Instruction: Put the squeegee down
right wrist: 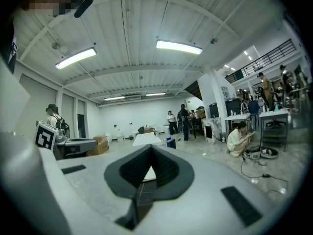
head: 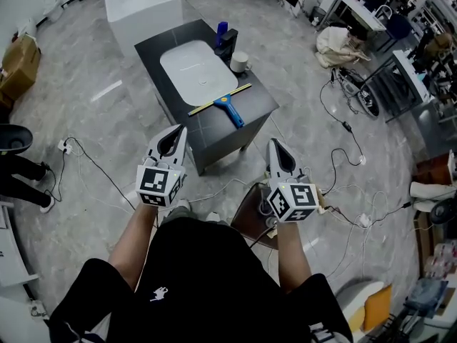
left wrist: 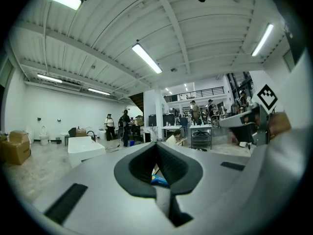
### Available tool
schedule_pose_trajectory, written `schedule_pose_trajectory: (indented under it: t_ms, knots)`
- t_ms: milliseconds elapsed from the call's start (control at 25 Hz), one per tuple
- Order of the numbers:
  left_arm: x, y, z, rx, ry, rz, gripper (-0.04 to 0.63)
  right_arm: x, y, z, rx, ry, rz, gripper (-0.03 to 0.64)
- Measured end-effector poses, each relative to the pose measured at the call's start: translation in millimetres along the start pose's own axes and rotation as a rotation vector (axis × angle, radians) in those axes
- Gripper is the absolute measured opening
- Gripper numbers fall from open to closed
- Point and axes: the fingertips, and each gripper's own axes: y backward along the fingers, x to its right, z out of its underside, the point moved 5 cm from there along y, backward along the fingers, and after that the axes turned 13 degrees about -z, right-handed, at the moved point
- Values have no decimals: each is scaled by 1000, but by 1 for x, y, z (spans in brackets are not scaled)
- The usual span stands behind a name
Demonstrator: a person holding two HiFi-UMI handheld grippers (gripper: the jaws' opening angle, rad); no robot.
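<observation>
Workshop hall, grey stone floor (head: 86,120) strewn with cables.
Dark desk (head: 214,138), mid-floor, with a white basin (head: 198,73) set into its top.
Left gripper (head: 182,128): jaws pressed together, nothing between them, held off the desk's near edge.
Right gripper (head: 273,143): jaws pressed together, nothing between them, level with the left, also clear of the desk.
Squeegee (head: 223,103): blue handle, yellow blade, flat on the desk just beside the basin's near rim, apart from both grippers.
White cup (head: 239,61): by the basin's right side.

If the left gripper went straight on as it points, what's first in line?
Probably the squeegee on the dark table, glimpsed past the shut left gripper; it might pass above instead.
</observation>
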Motion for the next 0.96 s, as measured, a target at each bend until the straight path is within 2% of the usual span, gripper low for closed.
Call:
schedule_pose_trajectory:
  t_ms: [280,960]
  knots:
    - [-3,-2,-20,37,-8,-1,3,-4,0,-16,28,15,-2,2]
    - [8,-4,-41,57,-29,6,3,1,12,-29,37,43,6,2]
